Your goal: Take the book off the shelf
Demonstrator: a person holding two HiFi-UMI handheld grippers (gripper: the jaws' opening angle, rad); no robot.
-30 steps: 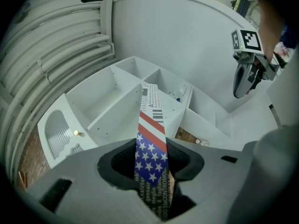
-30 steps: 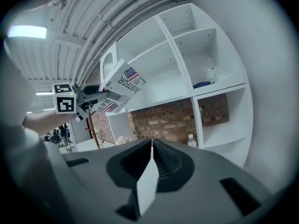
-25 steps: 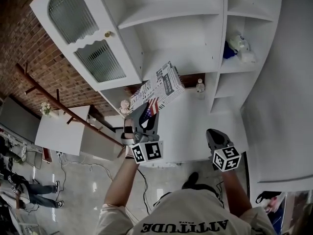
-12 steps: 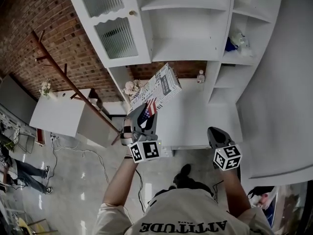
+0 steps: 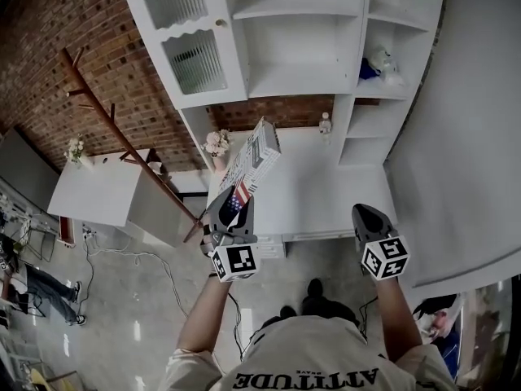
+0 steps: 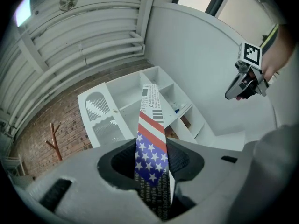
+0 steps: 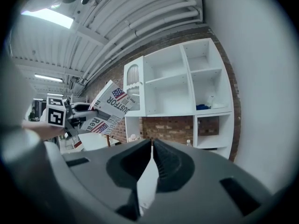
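Left gripper [image 5: 231, 212] clamps the flag-printed book [image 5: 255, 155], tilted in the air, off the white shelf unit [image 5: 299, 81]; right gripper [image 5: 369, 221] has its jaws together on nothing
White desk [image 5: 326, 206] lies under the book, brick wall [image 5: 61, 31] behind; one right-hand shelf compartment holds blue and white items [image 5: 376, 63], and a small bottle [image 5: 325, 124] stands at the desk's back

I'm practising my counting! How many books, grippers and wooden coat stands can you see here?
Books: 1, the book clamped in the left gripper's fingers
Grippers: 2, the left gripper and the right gripper, which is shut and empty
Wooden coat stands: 1, the coat stand
Total: 4
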